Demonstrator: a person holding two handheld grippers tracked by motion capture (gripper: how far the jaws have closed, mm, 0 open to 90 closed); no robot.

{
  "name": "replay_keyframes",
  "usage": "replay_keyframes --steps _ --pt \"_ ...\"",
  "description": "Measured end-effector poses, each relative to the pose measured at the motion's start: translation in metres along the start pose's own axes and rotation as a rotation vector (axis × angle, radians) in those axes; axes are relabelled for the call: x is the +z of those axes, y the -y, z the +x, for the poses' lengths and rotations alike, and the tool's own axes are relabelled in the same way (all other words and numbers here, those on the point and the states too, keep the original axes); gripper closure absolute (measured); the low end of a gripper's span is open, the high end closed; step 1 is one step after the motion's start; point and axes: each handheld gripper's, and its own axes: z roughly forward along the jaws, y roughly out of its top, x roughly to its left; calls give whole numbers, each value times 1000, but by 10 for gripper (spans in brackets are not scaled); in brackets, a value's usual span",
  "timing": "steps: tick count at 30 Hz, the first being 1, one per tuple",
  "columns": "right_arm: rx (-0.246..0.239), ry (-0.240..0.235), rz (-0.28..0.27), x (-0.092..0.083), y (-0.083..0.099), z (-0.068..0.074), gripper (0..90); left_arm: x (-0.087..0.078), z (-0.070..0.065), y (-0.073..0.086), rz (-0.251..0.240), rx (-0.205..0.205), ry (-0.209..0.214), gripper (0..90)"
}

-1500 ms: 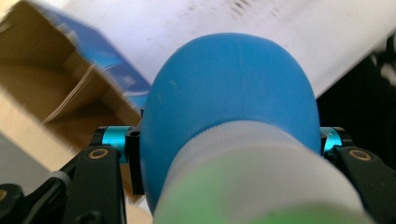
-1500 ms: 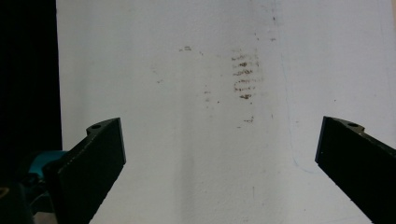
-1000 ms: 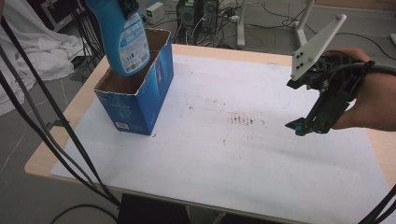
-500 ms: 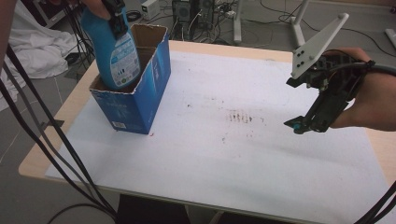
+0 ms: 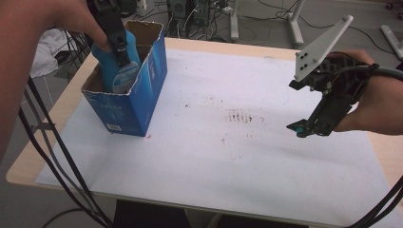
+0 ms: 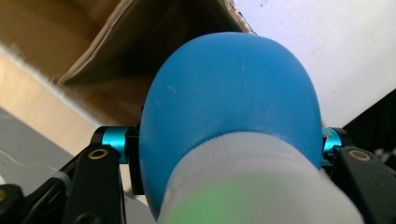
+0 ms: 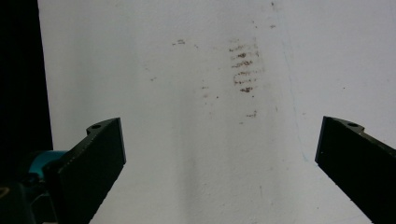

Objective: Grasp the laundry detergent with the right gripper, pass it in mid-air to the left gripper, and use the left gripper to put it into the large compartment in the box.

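Observation:
A blue plastic bottle [image 5: 110, 71] with a white label stands partly sunk in an open blue cardboard box [image 5: 138, 97] at the table's far left. My left gripper [image 5: 121, 52] reaches down from above and is shut on the bottle's upper part. In the left gripper view the bottle's blue shoulder [image 6: 229, 102] and whitish cap sit between both jaws, with the box's brown inner wall [image 6: 116, 60] behind. My right gripper [image 5: 304, 129] hovers over the table's right side. Its jaws stand wide apart with nothing between them [image 7: 222, 154].
A white sheet [image 5: 223, 156] covers the wooden table [image 5: 28, 161]. Brown smudges [image 5: 240, 116] mark its middle, and also show in the right gripper view [image 7: 243, 65]. Black cables [image 5: 52, 161] hang past the left edge. Stands and equipment [image 5: 237, 19] fill the floor behind.
The left gripper has come down with the bottle, from above the box rim to partly inside the box. The right gripper has stayed where it was.

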Motion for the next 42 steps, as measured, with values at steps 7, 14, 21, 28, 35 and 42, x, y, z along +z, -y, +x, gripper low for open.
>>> replay_keyframes --steps 7,14,21,28,35,42 --pt "9 -9 7 5 0 1 9 25 -2 -3 16 147 -19 395" --pt "9 -12 8 9 -1 2 9 45 -1 -2 15 214 -19 394" --pt "8 -15 10 11 -2 1 9 58 4 1 5 221 -8 390" --pt "6 -21 14 13 -3 1 9 58 5 1 5 221 -1 388" --pt "8 -20 9 13 -4 2 9 55 5 2 -2 192 4 286" --pt "11 -22 6 12 -1 2 9 47 2 3 -2 195 6 267"
